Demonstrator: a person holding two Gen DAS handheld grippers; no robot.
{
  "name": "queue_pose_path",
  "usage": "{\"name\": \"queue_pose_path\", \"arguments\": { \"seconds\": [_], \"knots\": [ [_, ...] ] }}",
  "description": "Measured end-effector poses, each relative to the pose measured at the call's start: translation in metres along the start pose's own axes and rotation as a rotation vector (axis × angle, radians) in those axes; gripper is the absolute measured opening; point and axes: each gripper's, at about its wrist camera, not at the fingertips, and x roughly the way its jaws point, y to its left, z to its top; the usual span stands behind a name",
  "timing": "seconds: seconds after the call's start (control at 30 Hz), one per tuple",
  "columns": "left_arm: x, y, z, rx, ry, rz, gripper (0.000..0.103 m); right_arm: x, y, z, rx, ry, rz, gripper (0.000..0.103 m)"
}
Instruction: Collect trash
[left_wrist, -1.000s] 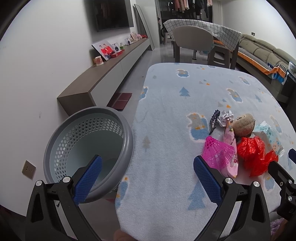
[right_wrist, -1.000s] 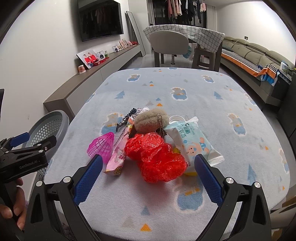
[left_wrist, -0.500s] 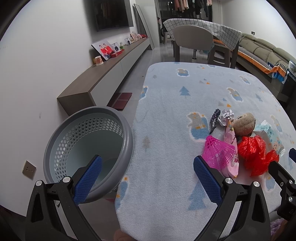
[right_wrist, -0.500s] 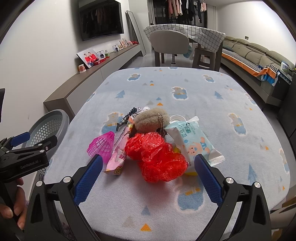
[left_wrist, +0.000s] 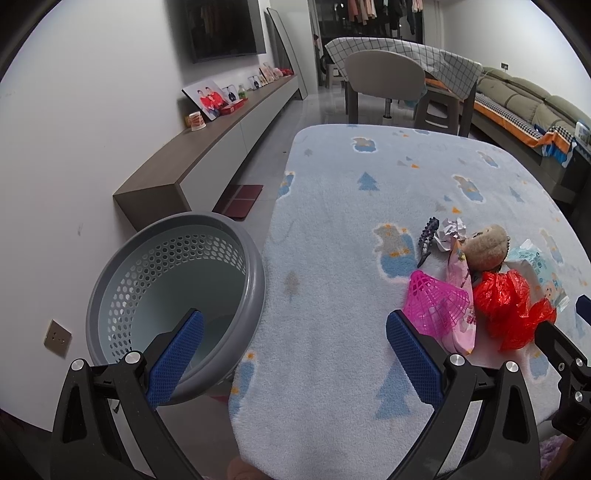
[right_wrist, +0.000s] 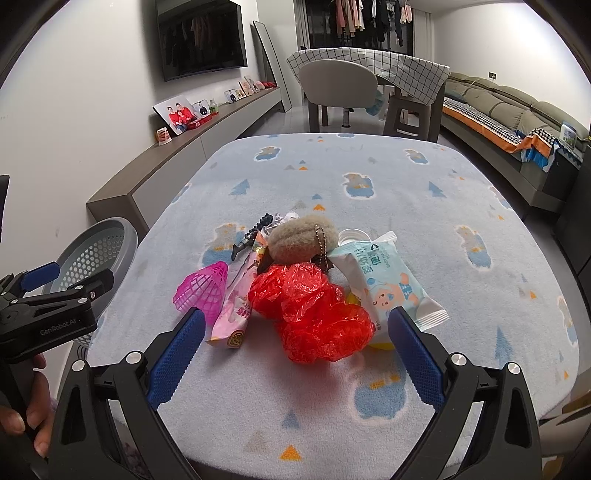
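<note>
Nothing has shifted; both my left hand-held gripper (left_wrist: 293, 352) and right hand-held gripper (right_wrist: 295, 352) stay wide, empty; red bag (right_wrist: 310, 312) awaits; basket (left_wrist: 255, 273) empty.

- Your left tongs (left_wrist: 293, 354): black frame, blue cross-hatched pads (left_wrist: 175, 356), silver screws.
- Your right tongs (right_wrist: 295, 354): same black arms, blue pads (right_wrist: 415, 356).
- White "GenRobot.AI" lettering marks the left body.

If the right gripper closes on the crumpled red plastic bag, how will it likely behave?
The red plastic bag looks thin and crinkled, so it would probably crush flat and weigh little. It touches the wipes packet and pink wrapper, so it may drag them.
</note>
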Motion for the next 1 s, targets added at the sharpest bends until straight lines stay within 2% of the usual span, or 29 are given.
{"name": "queue_pose_path", "arguments": {
  "seconds": [0.57,0.8,1.0],
  "knots": [
    [0.000,0.000,0.000,0.004,-0.002,0.000,0.097,0.001,-0.001,0.000,0.008,0.003,0.019,0.095],
    [0.003,0.002,0.002,-0.024,-0.004,-0.012,0.097,0.002,-0.013,-0.002,0.032,-0.004,0.048,0.095],
    [0.009,-0.005,0.003,-0.009,0.003,-0.006,0.097,0.006,-0.031,-0.007,0.061,0.002,0.042,0.095]
  ]
}}
